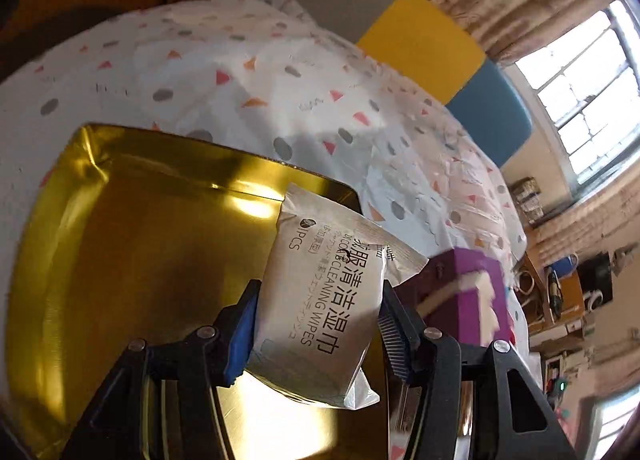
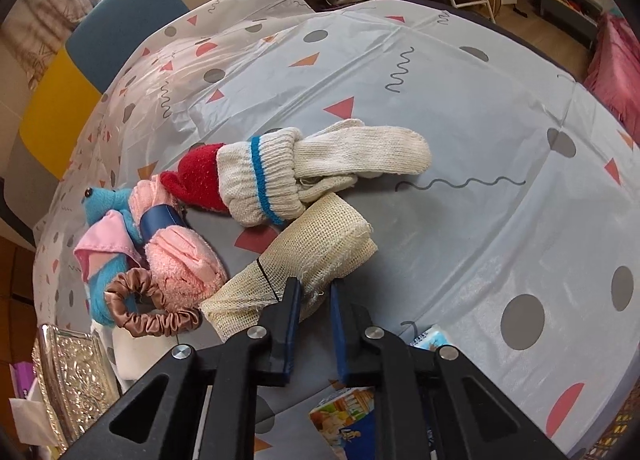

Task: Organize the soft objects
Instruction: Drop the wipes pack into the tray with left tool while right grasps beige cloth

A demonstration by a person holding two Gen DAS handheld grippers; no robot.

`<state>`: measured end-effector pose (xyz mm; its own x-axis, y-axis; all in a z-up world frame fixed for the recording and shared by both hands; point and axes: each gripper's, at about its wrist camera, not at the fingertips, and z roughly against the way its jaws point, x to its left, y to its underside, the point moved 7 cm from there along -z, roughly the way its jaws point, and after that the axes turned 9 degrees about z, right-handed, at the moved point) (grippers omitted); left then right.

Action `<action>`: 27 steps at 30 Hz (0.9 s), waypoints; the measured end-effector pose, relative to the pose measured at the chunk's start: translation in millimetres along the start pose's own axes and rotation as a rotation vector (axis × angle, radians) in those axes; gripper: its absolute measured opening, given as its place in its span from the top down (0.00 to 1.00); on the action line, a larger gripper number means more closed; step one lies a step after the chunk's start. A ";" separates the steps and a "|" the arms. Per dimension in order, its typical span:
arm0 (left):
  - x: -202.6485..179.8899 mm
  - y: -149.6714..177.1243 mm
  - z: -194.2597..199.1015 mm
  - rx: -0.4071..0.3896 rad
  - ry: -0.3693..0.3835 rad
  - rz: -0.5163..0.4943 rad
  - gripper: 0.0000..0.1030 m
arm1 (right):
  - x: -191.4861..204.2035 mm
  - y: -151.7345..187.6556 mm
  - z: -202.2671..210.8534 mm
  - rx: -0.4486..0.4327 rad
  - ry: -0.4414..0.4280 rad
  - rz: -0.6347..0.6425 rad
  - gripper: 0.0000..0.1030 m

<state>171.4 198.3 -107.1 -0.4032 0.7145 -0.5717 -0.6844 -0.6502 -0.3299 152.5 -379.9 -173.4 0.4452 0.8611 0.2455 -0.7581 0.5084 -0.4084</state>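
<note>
Gold metal fills the near left of the left wrist view: a shiny tray (image 1: 132, 227) resting on a white tablecloth (image 1: 240, 71) printed with grey dots and pink and orange triangles. The left gripper (image 1: 316, 324) hangs over the tray's right part, and its two blue pads press on the sides of a silvery packet of cleaning wipes (image 1: 324, 300), which stands tilted between the jaws, about half spread, with its far end over the tray's rim. Just right of the packet a purple box (image 1: 468, 292) shows, blurred. In the right wrist view the right gripper (image 2: 314, 292) points down at the cloth-covered table (image 2: 460, 119) with its jaws drawn almost together on the near edge of a cream mesh roll (image 2: 312, 256), a fold of which sits pinched between the pads. Far of the roll lies a white knitted glove (image 2: 340, 163) with a blue stripe at the cuff, touching a red knitted piece (image 2: 200, 175) on its left. Left of the roll sit a pink towel roll (image 2: 180, 252) with a blue band, a blue soft toy (image 2: 104, 203), and a brown satin scrunchie (image 2: 152, 312). An embossed silver tray (image 2: 76, 376) stands at the near left edge.
</note>
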 end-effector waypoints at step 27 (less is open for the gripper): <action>-7.5 73.2 53.2 -0.104 -0.068 -0.219 0.29 | 9.9 3.2 32.0 -0.056 -0.123 0.031 1.00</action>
<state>92.0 159.1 -87.0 -0.2945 0.8548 -0.4273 -0.6951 -0.4984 -0.5181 139.3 -369.9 -144.1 0.3579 0.8709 0.3367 -0.7412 0.4843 -0.4648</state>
